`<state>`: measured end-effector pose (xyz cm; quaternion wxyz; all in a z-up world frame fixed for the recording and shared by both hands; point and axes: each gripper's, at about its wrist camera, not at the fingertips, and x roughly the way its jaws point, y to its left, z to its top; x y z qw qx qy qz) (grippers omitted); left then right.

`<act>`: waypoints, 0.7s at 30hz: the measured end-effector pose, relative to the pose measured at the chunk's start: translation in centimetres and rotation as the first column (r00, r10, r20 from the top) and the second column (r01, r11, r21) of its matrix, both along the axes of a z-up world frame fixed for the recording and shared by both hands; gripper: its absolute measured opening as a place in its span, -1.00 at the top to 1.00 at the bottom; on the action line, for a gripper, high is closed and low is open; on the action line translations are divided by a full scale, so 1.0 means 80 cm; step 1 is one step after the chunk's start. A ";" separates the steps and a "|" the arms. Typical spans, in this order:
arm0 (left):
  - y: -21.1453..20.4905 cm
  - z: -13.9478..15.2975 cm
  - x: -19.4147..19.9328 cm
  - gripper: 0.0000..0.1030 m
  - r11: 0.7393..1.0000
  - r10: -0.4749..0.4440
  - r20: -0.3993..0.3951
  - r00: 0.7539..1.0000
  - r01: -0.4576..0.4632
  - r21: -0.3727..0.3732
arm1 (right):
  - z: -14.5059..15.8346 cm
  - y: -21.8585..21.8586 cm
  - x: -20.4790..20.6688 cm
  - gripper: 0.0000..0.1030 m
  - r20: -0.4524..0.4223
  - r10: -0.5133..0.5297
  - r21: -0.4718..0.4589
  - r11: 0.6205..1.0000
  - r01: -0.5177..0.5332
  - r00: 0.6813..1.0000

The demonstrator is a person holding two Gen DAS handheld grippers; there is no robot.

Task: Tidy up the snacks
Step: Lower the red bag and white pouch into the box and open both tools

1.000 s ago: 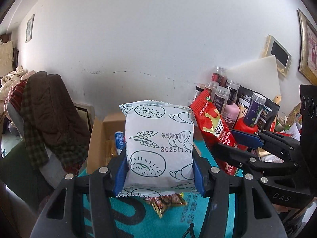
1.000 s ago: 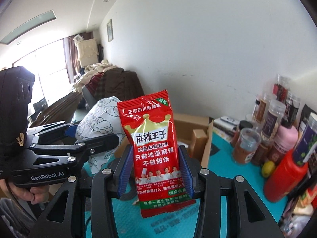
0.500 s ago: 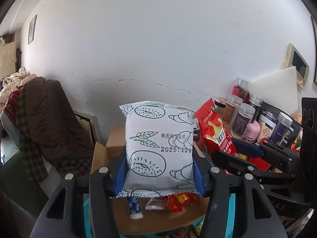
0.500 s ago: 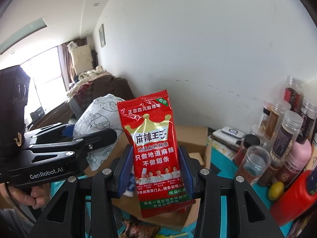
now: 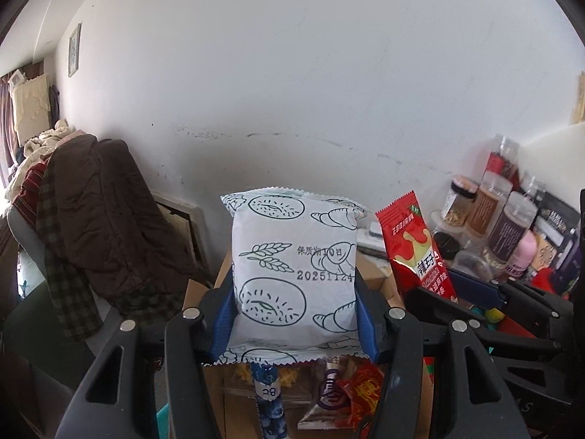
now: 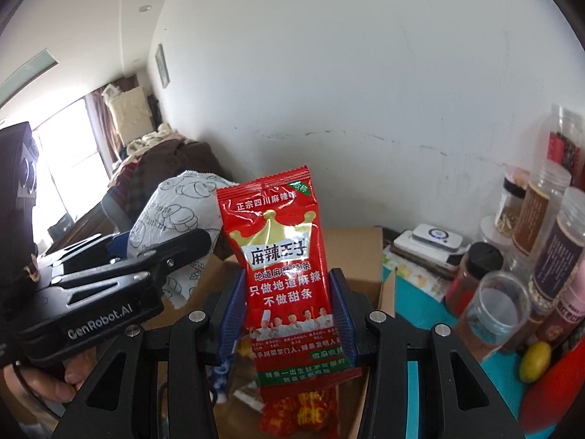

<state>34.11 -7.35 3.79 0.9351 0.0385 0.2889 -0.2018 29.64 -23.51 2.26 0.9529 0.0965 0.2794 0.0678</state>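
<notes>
Both of your hands have carried their packets forward over the last second, from above the teal table mat to above the open cardboard box against the wall.

From the left wrist, your left gripper [image 5: 295, 314] is pinched on the white pastry packet [image 5: 294, 278], blue pads pressed into its two sides, the packet upright. Below its bottom seam you now see the cardboard box [image 5: 369, 270] with snacks already lying in it: a blue tube and a small red wrapper [image 5: 360, 391], where a second ago there was only mat. The red packet shows to the right, held alongside.

From the right wrist, your right gripper [image 6: 289, 311] is clamped on the red spicy-strip packet [image 6: 283, 274], also upright, and the box wall [image 6: 358, 256] fills the space behind and under it. The jars [image 6: 541, 219] have slid off to the right.

So you look placed for the drop, though the packets hide most of the box floor, so I cannot be sure how much free room lies beneath them; lower before you let go
</notes>
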 end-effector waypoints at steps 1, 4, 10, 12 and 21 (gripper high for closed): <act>-0.002 -0.006 0.004 -0.07 1.000 0.000 -0.013 1.000 0.001 0.009 | -0.006 0.000 0.005 0.13 -0.012 0.002 0.004 1.000 -0.002 1.000; -0.007 -0.026 0.016 -0.07 0.999 0.002 -0.051 0.999 0.000 0.033 | -0.022 0.002 0.015 0.13 -0.052 0.010 -0.014 1.000 -0.011 0.999; -0.017 -0.053 0.038 -0.07 0.997 0.001 -0.107 0.994 0.008 0.082 | -0.047 0.002 0.031 0.13 -0.135 -0.001 -0.043 0.999 -0.004 0.991; -0.018 -0.059 0.042 -0.07 0.996 0.005 -0.125 0.992 0.007 0.093 | -0.053 0.001 0.036 0.13 -0.152 -0.002 -0.043 0.999 -0.004 0.988; -0.023 -0.097 0.067 -0.07 0.989 0.041 -0.233 0.972 -0.006 0.146 | -0.076 0.007 0.048 0.11 -0.225 -0.017 -0.066 0.998 0.003 0.974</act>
